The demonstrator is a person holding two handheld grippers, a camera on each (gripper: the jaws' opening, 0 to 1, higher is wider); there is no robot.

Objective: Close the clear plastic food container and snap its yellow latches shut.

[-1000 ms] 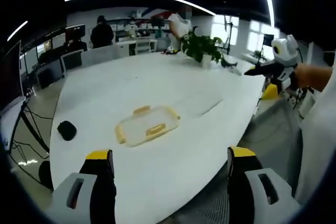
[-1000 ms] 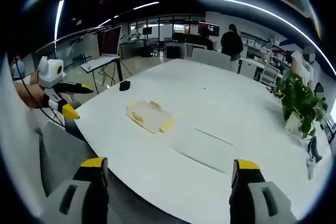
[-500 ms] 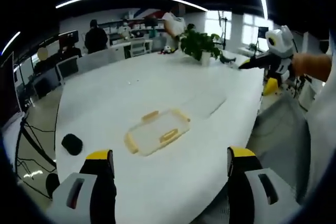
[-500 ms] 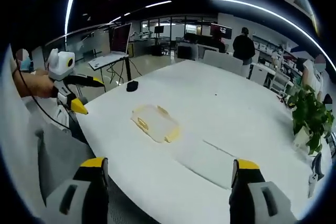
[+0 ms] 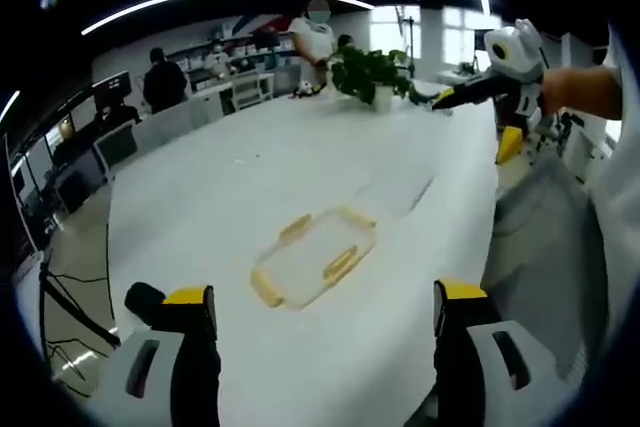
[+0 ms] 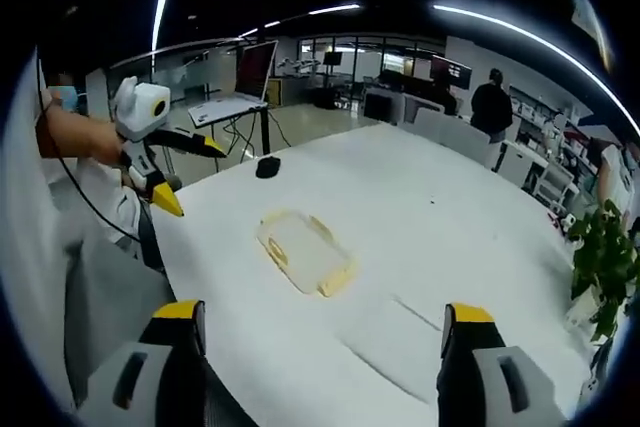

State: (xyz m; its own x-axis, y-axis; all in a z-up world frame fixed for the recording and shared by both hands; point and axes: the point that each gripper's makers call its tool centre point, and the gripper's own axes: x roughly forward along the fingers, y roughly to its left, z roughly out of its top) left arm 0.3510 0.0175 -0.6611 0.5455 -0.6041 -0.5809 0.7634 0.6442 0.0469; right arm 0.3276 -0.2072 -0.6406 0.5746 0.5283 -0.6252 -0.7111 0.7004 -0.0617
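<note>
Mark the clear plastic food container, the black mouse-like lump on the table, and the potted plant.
clear plastic food container with yellow latches (image 5: 315,257), left gripper view, centre of its lid
small black rounded object (image 6: 267,166), right gripper view, its top
green leafy potted plant (image 5: 372,72), left gripper view, its foliage

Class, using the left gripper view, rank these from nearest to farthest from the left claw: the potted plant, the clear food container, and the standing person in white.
1. Clear food container: on the table, just ahead of the left claw.
2. Potted plant: far end of the table.
3. Person in white: beyond the table, behind the plant.
</note>
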